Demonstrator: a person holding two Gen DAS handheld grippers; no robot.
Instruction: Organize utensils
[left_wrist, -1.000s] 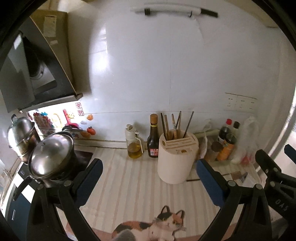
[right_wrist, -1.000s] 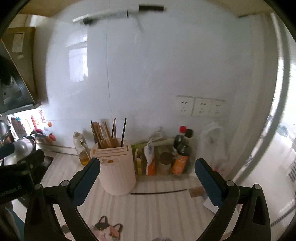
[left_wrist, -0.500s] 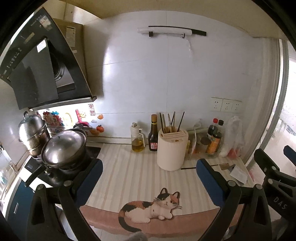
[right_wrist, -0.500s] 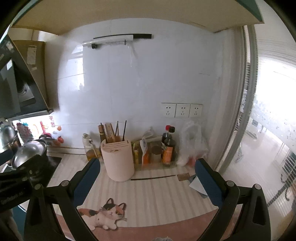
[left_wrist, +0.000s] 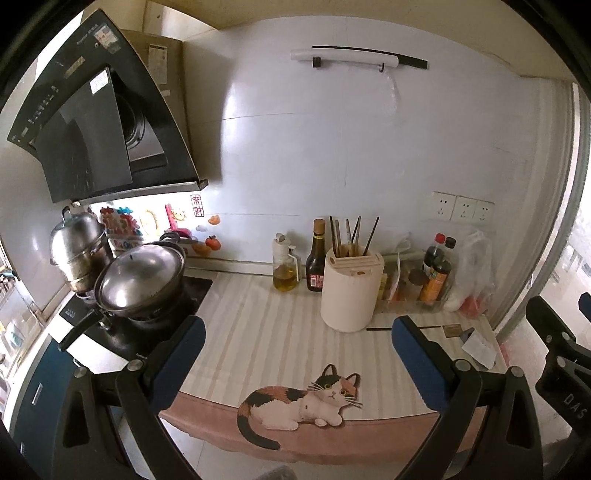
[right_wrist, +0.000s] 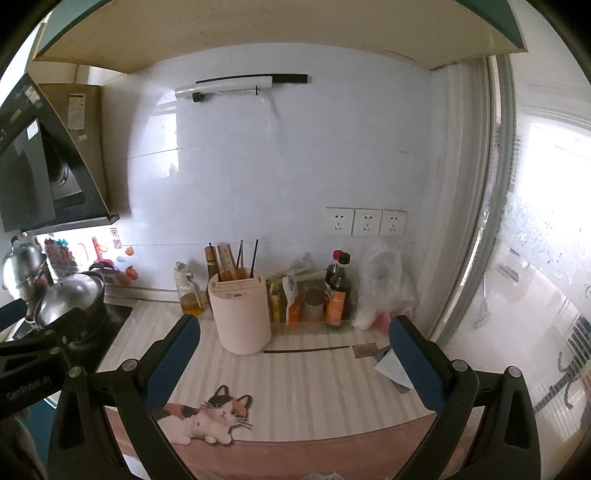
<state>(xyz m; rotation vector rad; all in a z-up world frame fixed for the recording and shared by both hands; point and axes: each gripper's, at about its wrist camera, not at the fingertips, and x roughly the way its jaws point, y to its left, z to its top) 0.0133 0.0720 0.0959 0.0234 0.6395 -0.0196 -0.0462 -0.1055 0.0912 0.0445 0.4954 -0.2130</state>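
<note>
A cream utensil holder (left_wrist: 351, 290) (right_wrist: 243, 314) stands on the striped counter with several chopsticks (left_wrist: 352, 234) (right_wrist: 236, 258) upright in it. One dark chopstick (right_wrist: 306, 349) (left_wrist: 378, 328) lies flat on the counter just right of the holder. My left gripper (left_wrist: 295, 341) hangs open over the counter's front edge, well short of the holder, with nothing between its fingers. In the same way my right gripper (right_wrist: 291, 341) is open and holds nothing, with the loose chopstick seen between its fingers.
Oil bottle (left_wrist: 284, 267), dark sauce bottle (left_wrist: 316, 264), more bottles and packets (right_wrist: 336, 295) and a plastic bag (right_wrist: 384, 291) line the back wall. Pots (left_wrist: 140, 277) sit on the stove at left. Papers (right_wrist: 388, 363) lie right of the chopstick. A cat-print mat (left_wrist: 306, 398) covers the front edge.
Both grippers have pulled back and up from the counter, so the holder looks smaller and the cat mat's front edge has come into view. Both stay open.
</note>
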